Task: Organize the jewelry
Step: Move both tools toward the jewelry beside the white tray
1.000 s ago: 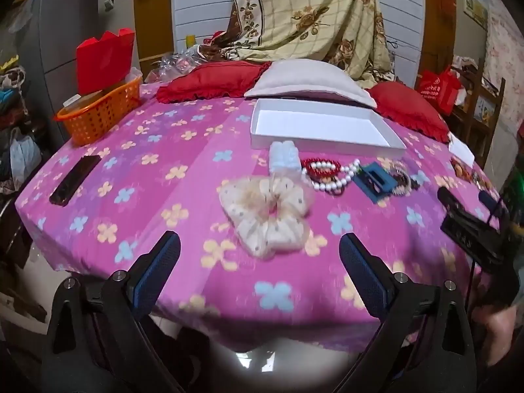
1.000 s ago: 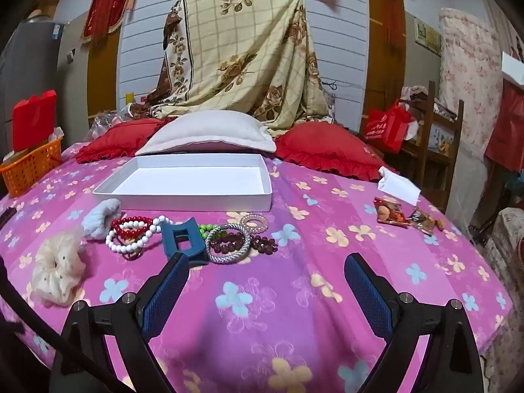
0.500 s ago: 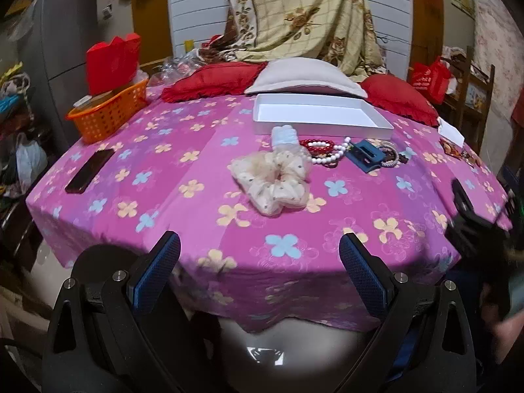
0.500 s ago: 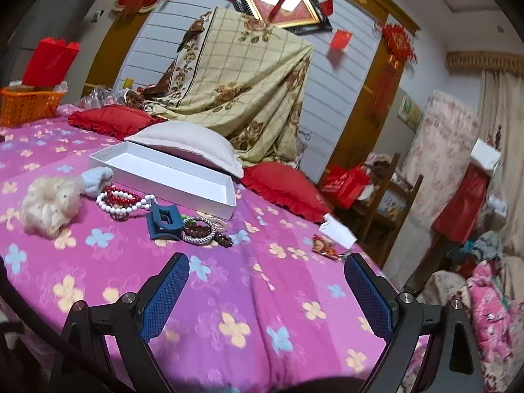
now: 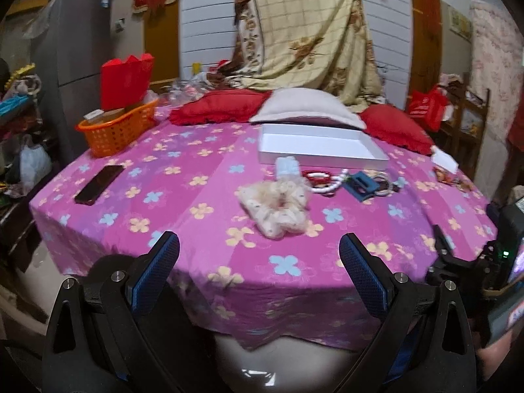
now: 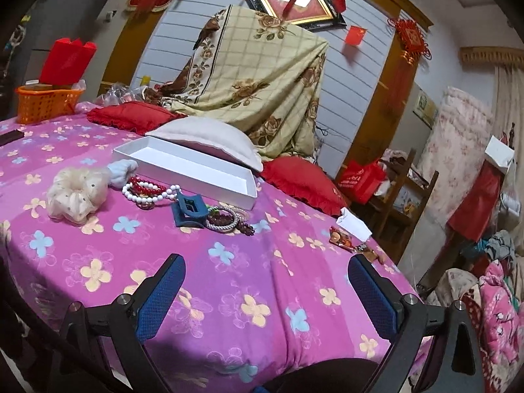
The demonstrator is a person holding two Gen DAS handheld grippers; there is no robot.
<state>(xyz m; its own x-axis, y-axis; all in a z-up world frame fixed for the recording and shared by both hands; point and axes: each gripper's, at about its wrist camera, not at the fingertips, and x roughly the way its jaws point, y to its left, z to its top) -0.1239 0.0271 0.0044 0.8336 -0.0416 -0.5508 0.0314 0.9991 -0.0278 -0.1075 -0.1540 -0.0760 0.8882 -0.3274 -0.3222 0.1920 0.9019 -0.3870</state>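
An empty white tray (image 5: 322, 161) (image 6: 209, 181) lies on the pink flowered tablecloth. In front of it sit a cream scrunchie (image 5: 276, 209) (image 6: 77, 195), a pale blue scrunchie (image 5: 287, 167) (image 6: 122, 170), red and white bead bracelets (image 5: 322, 180) (image 6: 147, 191), a blue hair claw (image 5: 362, 186) (image 6: 190, 209) and a silver bangle with dark beads (image 6: 227, 219). My left gripper (image 5: 258, 262) is open, held back past the table's near edge. My right gripper (image 6: 267, 278) is open over the cloth, well short of the jewelry. Both hold nothing.
An orange basket (image 5: 119, 127) with a red bag stands at the back left, and a black phone (image 5: 98, 185) lies near the left edge. Red and white pillows (image 5: 304, 111) line the back. Snack wrappers (image 6: 344, 239) and a folded white paper (image 6: 355, 224) lie at the right.
Both grippers have pulled back and lifted away from the table. The right wrist view now looks across the table from the right. The items on the cloth have not moved.
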